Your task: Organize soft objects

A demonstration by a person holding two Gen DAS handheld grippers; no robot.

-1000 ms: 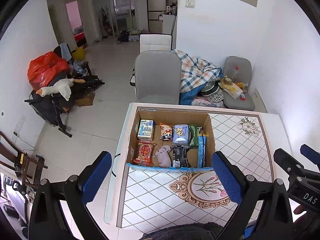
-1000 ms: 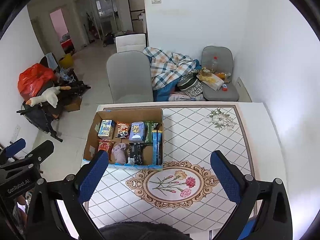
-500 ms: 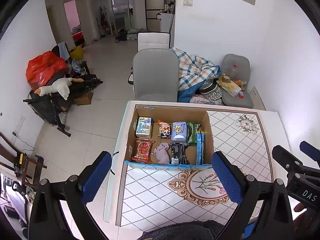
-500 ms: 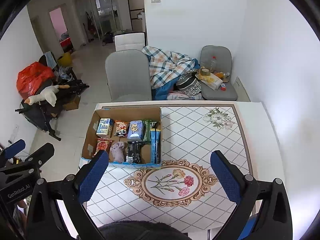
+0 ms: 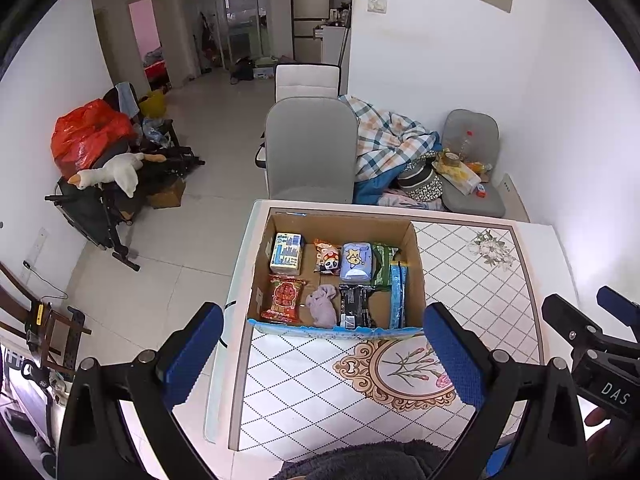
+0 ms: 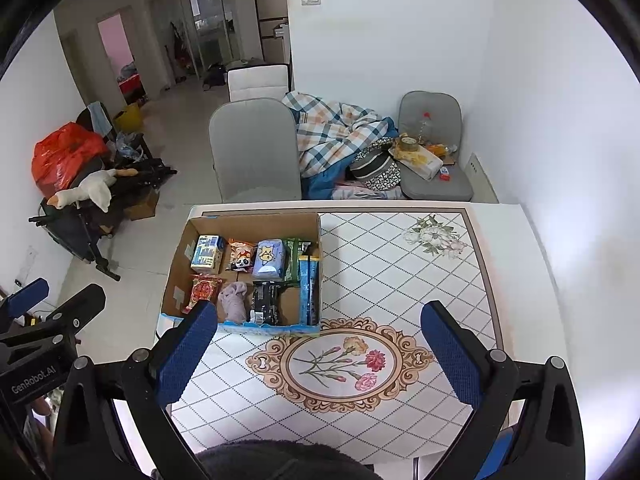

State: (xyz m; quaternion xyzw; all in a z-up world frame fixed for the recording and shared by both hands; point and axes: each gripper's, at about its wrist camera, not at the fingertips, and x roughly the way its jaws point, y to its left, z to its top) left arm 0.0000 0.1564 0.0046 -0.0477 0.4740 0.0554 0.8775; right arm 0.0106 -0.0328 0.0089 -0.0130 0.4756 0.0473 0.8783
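While both grippers hang high above the bench, each with its blue pads spread wide apart and nothing between them, the soft things all lie in the cardboard box at the bench's far left corner. The left gripper looks down over the box; the right gripper sits over the flower medallion just in front of it.

Inside, in two rows, lie a blue-and-yellow pack, a panda snack bag, a pale blue tissue pack, green packets, a red snack bag, a lilac cloth, a black packet and a blue pack on edge against the right wall.

This fits either a box packed and finished or one waiting to be emptied and sorted (one moment cannot say which), so no move is clear.

The bench top is a white diamond pattern, bare outside the box. Beyond stand a grey chair, a plaid blanket, and a plush goose on a folded stroller over tiled floor
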